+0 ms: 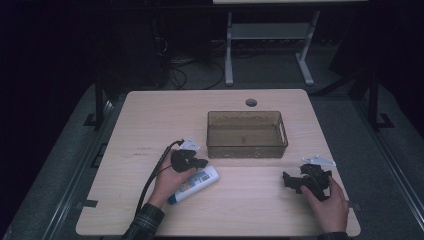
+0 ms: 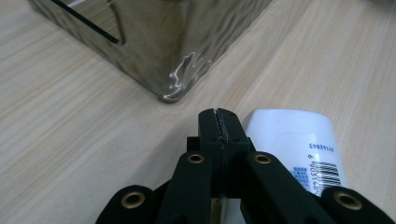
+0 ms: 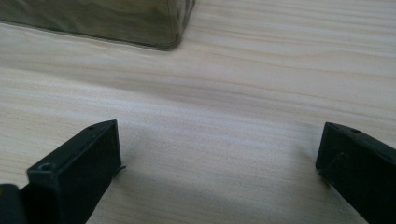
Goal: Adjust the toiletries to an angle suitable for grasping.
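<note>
1. The light wooden table (image 1: 150, 120) has rounded corners and a small round hole (image 1: 251, 102) near its far edge, at about 12 o'clock.
2. The room around it is dark. Grey floor, black cables and the white metal legs of another table (image 1: 229, 50) show behind it.
3. A see-through brownish plastic box (image 1: 246, 134) sits just past the middle of the table, toward 12 o'clock.
4. A white plastic bottle with a blue and yellow label (image 1: 195, 184) lies on its side at about 7 o'clock from the box.
5. In the left gripper view the bottle (image 2: 299, 140) shows a black barcode with tiny numbers (too small to read for sure).
6. The left gripper (image 1: 200, 163) is just above the bottle's top end, and its black jaws are pressed tight together with nothing in between.
7. The right gripper (image 1: 289, 181) sits low over the bare table at about 4 o'clock from the box. Its jaws are spread wide, with nothing between them.
</note>
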### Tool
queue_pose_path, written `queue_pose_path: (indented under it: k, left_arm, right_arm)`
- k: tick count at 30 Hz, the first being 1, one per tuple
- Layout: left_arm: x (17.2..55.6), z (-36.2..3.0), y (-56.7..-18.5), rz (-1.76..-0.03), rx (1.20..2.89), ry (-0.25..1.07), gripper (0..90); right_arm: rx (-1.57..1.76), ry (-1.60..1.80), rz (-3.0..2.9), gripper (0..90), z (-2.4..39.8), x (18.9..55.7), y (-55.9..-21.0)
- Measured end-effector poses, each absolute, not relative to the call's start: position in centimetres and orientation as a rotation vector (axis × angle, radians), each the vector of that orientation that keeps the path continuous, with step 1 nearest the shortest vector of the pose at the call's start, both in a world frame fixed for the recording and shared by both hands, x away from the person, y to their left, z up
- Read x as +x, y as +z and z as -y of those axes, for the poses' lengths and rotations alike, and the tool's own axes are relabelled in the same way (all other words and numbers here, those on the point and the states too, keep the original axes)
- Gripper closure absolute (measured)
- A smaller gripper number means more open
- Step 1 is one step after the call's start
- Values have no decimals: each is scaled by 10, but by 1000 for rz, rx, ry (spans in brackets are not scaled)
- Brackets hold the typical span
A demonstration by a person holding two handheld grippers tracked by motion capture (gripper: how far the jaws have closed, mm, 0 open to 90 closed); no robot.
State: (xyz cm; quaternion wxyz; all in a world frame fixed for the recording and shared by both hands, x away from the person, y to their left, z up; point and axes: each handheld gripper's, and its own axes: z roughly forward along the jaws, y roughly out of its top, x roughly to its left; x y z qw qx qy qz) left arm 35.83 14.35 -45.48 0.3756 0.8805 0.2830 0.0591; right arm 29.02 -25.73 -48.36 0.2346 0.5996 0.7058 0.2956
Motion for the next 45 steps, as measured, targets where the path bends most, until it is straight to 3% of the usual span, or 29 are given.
queue_pose_path:
  k: [14, 25, 45]
  left_arm:
    - [352, -166, -432, -755, 2237, 192, 896]
    - [324, -183, -419, -733, 2187, 126, 896]
    - [257, -210, -428, -752, 2192, 171, 896]
  right_arm:
    - [1646, 811, -1937, 0, 257, 290, -484]
    - [1646, 811, -1937, 0, 257, 290, -484]
    - [1649, 813, -1935, 0, 257, 290, -484]
